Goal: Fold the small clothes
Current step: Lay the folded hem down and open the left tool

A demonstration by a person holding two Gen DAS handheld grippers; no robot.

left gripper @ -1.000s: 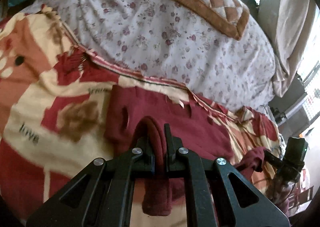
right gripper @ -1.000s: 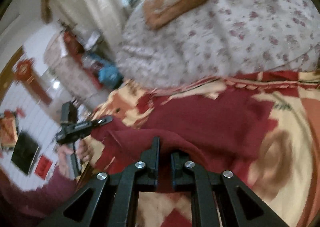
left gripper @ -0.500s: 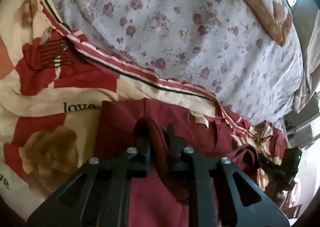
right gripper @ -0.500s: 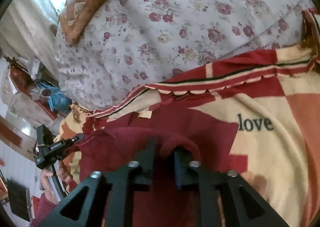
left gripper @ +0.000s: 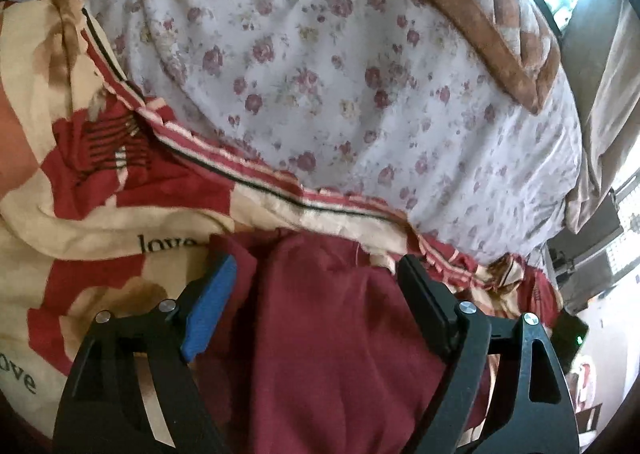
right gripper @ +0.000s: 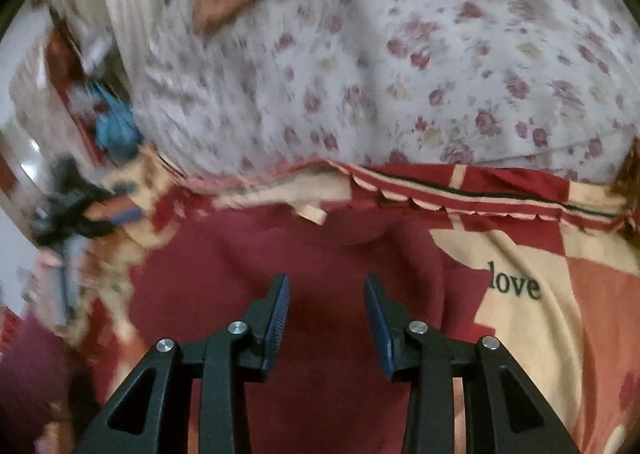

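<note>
A dark red garment lies flat on the red and cream blanket printed with "love". My left gripper hangs just over its near part, jaws opening wide, blue pad bare, cloth below but not pinched. In the right wrist view the same garment spreads under my right gripper, whose jaws are also opening with nothing pressed between the blue pads. A pale label shows at the garment's far edge. The left gripper appears blurred at the left of that view.
A white floral quilt is bunched beyond the blanket's striped hem, with a brown quilted cushion on it. Curtains and a window lie at the right. A blue bag and furniture stand past the bed's edge.
Both grippers carried a fold of the red garment forward and down, then let it go. The jaws that pinched cloth now stand apart and the garment lies flat.
</note>
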